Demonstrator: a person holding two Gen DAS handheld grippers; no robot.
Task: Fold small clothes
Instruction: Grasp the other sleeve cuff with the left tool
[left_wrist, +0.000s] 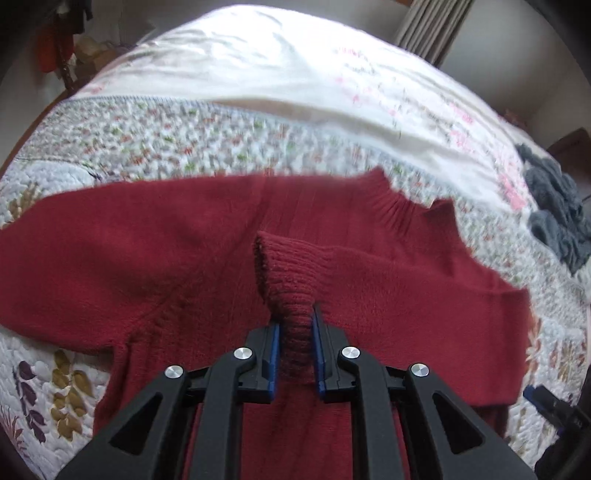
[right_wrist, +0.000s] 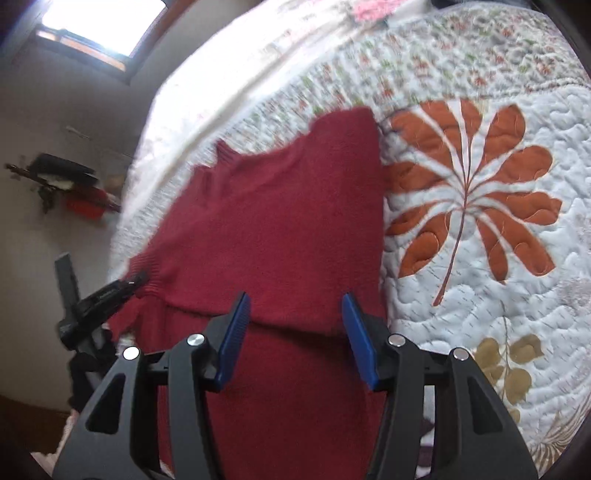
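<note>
Quilted bed (right_wrist: 480, 277) with leaf patterns filling most of both frames. Bright window (right_wrist: 103, 22) at upper left of the right view, pale wall (right_wrist: 44, 122) below. Grey curtain (left_wrist: 432, 26) at upper right of the left view.

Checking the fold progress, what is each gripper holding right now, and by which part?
The left gripper pinches the red sweater by its ribbed sleeve cuff. The right gripper is open, holding nothing.
</note>
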